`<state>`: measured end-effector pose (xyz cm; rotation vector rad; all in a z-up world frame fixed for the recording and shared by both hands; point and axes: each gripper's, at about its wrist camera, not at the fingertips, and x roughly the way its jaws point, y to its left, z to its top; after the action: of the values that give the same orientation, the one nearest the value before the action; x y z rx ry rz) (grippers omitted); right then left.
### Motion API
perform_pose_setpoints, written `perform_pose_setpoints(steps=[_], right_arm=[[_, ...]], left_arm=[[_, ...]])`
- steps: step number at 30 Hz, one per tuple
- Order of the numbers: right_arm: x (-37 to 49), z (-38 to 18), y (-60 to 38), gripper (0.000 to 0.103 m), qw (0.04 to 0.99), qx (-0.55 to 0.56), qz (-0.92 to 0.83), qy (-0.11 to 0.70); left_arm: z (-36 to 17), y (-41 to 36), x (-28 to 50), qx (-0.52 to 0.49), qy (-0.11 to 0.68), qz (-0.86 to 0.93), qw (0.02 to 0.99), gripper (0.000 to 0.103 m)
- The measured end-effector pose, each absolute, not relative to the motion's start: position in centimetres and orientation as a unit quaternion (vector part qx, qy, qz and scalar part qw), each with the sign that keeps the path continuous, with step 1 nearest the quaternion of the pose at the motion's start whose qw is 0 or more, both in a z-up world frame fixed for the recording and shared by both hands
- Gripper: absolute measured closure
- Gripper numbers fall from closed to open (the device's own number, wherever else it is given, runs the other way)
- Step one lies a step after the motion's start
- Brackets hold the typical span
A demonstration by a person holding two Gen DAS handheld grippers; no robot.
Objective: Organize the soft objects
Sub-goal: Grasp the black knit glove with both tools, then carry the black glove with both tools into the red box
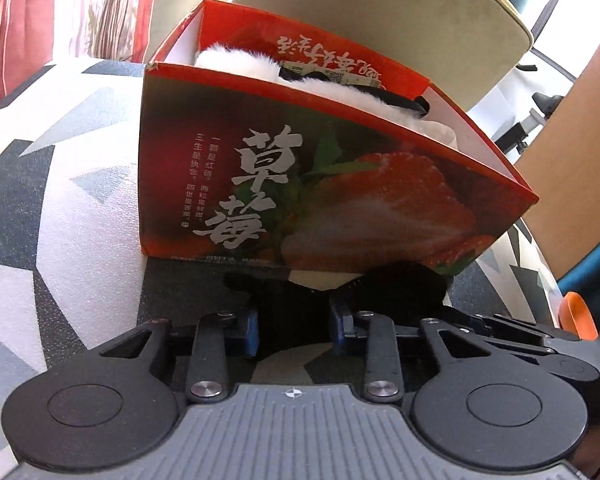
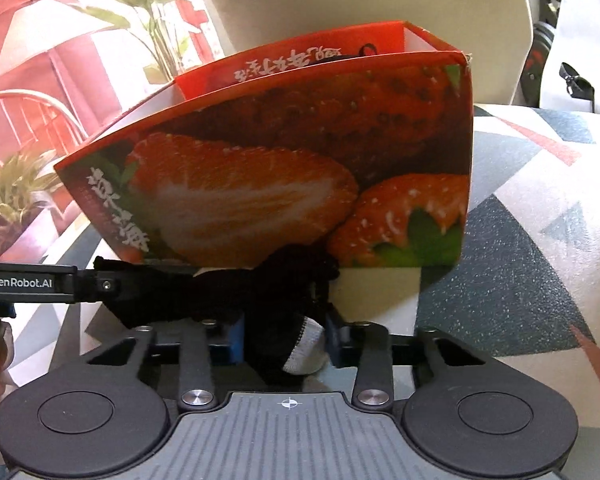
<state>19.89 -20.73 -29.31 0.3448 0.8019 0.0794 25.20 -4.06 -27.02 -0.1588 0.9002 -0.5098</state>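
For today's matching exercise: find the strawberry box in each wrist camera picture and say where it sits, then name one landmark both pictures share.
Left wrist view: the strawberry box fills the centre, open top showing white fluffy things inside, its front wall just beyond the gripper.
Right wrist view: the strawberry box sits centre, slightly left, its front wall facing the camera.
Shared landmark: the patterned cushion with grey, white and black triangles under the box.

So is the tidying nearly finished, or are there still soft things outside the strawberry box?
Partly done: a white fluffy toy already sits inside the strawberry box. In hand: both tongs, left and right, are closed on a black-and-white soft item lying on the patterned cushion in front of the box. Left: lifting it in. Whether more remains elsewhere can't be seen.
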Motion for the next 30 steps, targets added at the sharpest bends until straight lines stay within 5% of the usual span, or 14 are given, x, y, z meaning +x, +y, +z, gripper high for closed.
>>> perform_pose_setpoints(steps=[10,30], right_arm=[[18.5,-27.1,-20.2,0.089,0.916,0.153,0.066,0.366],[16.6,-18.9,-19.7,0.093,0.955,0.119,0.098,0.252]], left_arm=[[-25.0,-3.9,23.5,-0.042,0.400,-0.248,0.881,0.069],[-18.2,-1.9,21.4,-0.054,0.299,-0.265,0.915,0.068]])
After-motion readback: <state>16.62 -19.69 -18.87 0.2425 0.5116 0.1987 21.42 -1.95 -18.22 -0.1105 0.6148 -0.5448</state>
